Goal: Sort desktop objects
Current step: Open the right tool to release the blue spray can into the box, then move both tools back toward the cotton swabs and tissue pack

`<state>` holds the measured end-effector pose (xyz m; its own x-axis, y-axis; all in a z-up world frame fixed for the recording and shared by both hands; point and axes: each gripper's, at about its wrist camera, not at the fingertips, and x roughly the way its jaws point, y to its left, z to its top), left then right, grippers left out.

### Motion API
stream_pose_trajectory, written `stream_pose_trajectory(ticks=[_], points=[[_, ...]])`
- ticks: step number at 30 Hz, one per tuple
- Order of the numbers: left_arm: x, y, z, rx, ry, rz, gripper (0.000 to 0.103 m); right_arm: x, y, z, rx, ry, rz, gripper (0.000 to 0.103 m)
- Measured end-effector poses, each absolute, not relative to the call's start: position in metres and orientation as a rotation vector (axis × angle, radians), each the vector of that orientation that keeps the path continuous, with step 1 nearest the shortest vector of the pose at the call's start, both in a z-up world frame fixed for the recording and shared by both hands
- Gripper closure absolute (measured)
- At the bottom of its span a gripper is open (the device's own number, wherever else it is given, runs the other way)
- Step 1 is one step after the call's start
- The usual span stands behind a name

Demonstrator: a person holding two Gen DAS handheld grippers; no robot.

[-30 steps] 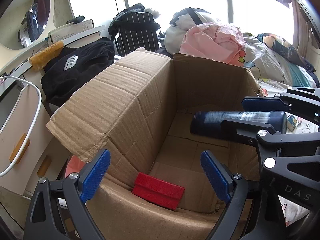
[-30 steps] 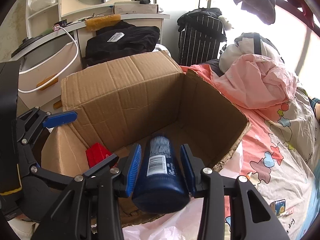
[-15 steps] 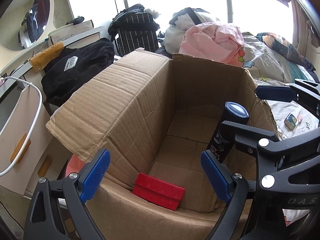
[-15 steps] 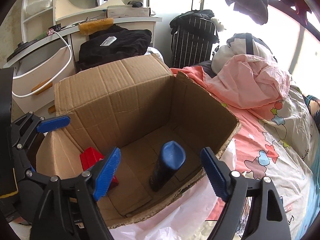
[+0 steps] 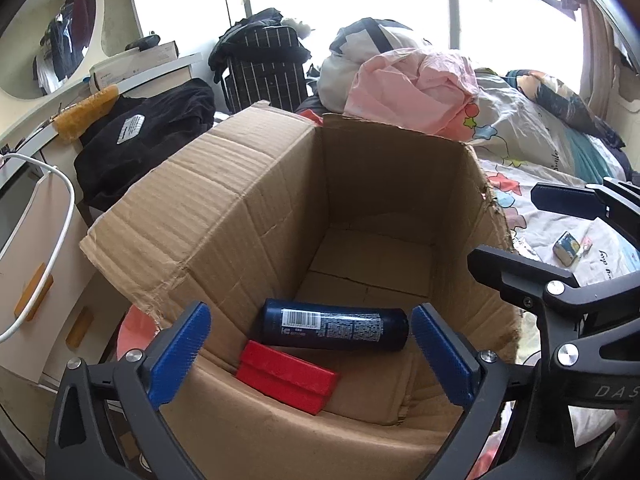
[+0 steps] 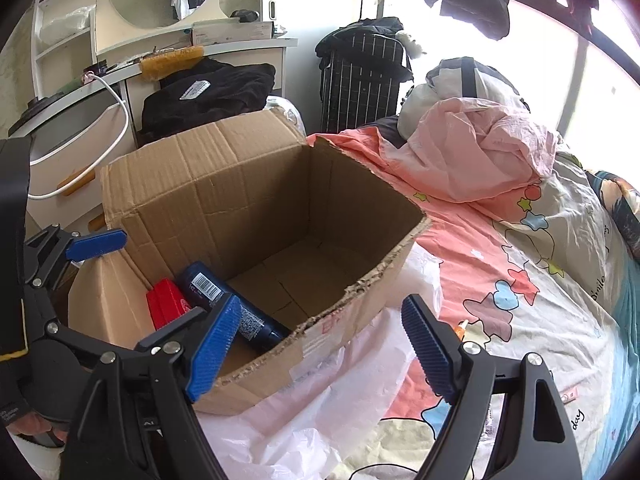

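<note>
An open cardboard box (image 5: 240, 208) stands beside the bed. On its floor a dark blue bottle (image 5: 332, 330) lies on its side, right behind a red block (image 5: 288, 376). My left gripper (image 5: 310, 312) hovers over the box's near edge, its jaws opening with nothing between the pads. My right gripper (image 6: 320, 302) is open and empty over the box's near right rim (image 6: 360, 284). From that view the bottle (image 6: 204, 288) and the red block (image 6: 166, 306) lie at the box's left end, partly behind my left finger.
Rumpled pink bedding (image 5: 408, 88) and a patterned sheet lie past the box, with a small packet (image 5: 566, 244) on the sheet. A white plastic bag (image 6: 312, 400) lies under the box's near corner. A desk with a black garment (image 5: 140, 140) and a white cable (image 5: 60, 216) stands left.
My right gripper opened and let the blue bottle go. The bottle dropped into the box, stood on end, then fell flat beside the red block. The right gripper drew back to the right.
</note>
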<state>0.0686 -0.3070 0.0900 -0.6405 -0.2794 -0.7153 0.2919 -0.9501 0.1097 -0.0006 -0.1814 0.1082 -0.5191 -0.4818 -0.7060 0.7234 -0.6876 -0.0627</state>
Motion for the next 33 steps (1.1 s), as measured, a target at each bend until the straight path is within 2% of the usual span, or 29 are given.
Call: stream_pose_trajectory(ticks=[25,33], points=[[0.068,-0.218,0.122,1.044,-0.169,-2.695,0.0,-0.033,-0.067,0.099,0.971,0.305,-2.347,0.023],[0.05,-0.171,0.103,1.153,-0.255,-2.753,0.0,-0.041,-0.038,0.092,1.01,0.27,-2.372,0.023]])
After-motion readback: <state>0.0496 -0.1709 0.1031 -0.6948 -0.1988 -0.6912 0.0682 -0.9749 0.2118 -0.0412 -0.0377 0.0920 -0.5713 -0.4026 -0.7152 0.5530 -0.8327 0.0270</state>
